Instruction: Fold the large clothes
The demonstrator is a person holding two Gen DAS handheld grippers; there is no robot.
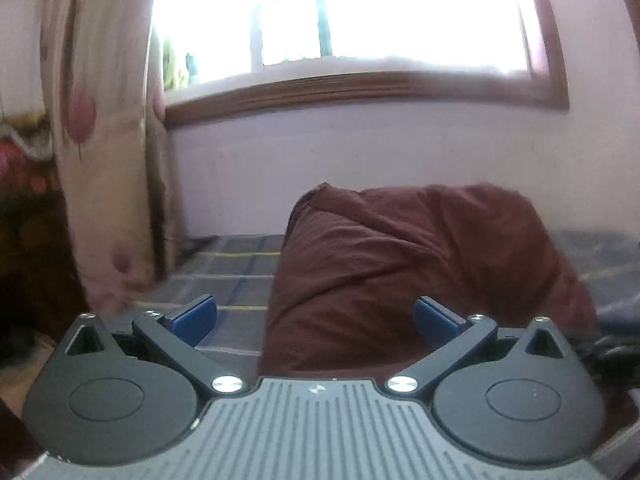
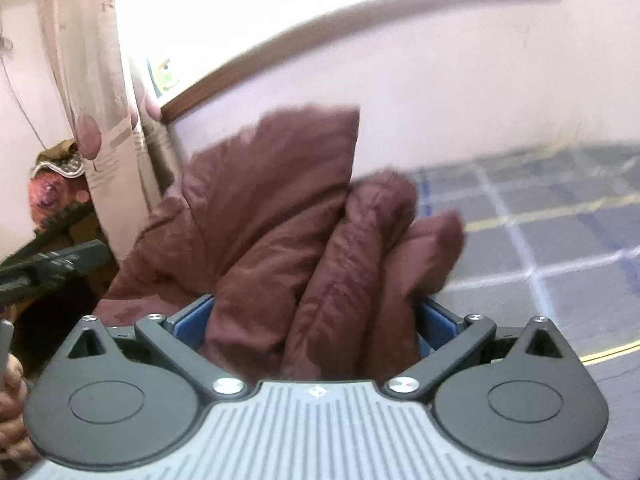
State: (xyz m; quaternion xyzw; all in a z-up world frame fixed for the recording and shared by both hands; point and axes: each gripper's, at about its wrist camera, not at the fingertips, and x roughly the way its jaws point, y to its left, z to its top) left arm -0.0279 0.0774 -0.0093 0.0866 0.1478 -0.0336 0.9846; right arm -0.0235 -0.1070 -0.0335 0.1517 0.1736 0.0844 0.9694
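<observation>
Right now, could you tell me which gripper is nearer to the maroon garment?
Right. The right gripper has bunched folds of the maroon garment between its open jaws. The left gripper is open too, with the cloth lying just ahead of it.

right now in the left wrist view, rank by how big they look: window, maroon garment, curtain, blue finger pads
1. window
2. maroon garment, close behind, and nearer the camera, so true size is unsure
3. curtain
4. blue finger pads, smallest, though nearest the lens
</observation>
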